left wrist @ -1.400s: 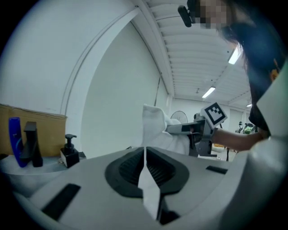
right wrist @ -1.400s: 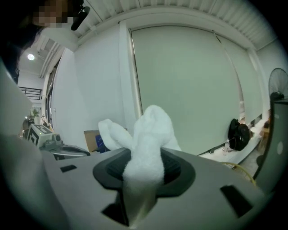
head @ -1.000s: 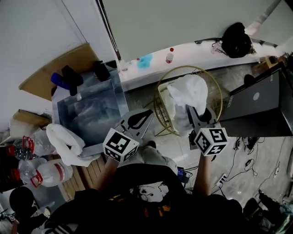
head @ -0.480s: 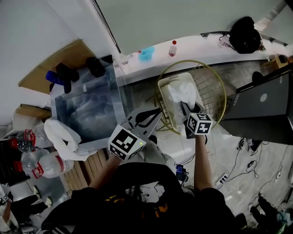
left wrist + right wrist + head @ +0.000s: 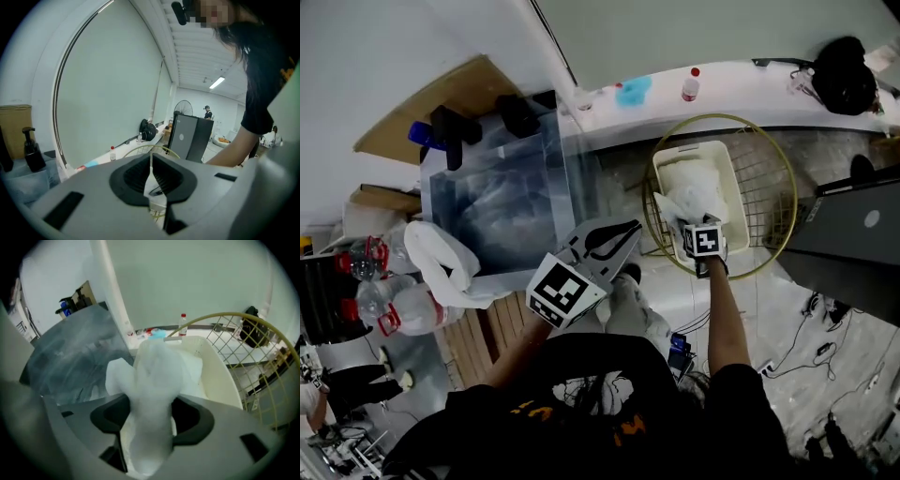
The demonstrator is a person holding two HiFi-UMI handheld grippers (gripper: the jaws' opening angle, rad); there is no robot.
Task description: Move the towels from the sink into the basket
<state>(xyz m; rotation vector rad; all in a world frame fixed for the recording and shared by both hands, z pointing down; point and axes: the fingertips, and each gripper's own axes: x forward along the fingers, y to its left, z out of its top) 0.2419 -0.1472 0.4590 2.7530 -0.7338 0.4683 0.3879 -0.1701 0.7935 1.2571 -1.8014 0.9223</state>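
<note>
My right gripper hangs low over the cream plastic bin that sits inside the round gold wire basket. A white towel lies loosely between its jaws and drapes into the bin. The jaws have just been opening, and dark gaps show beside the towel. My left gripper hovers by the front right corner of the steel sink. It is shut and holds nothing. A second white towel hangs over the sink's front left edge.
Black soap dispensers stand at the sink's far rim. On the white ledge beyond are a red-capped bottle and a black bag. A dark cabinet flanks the basket. Water jugs sit left; cables trail across the floor.
The right gripper has dropped steeply with the towel from above the basket down into the bin, tipping downward. The left gripper has sunk a little beside the sink.
</note>
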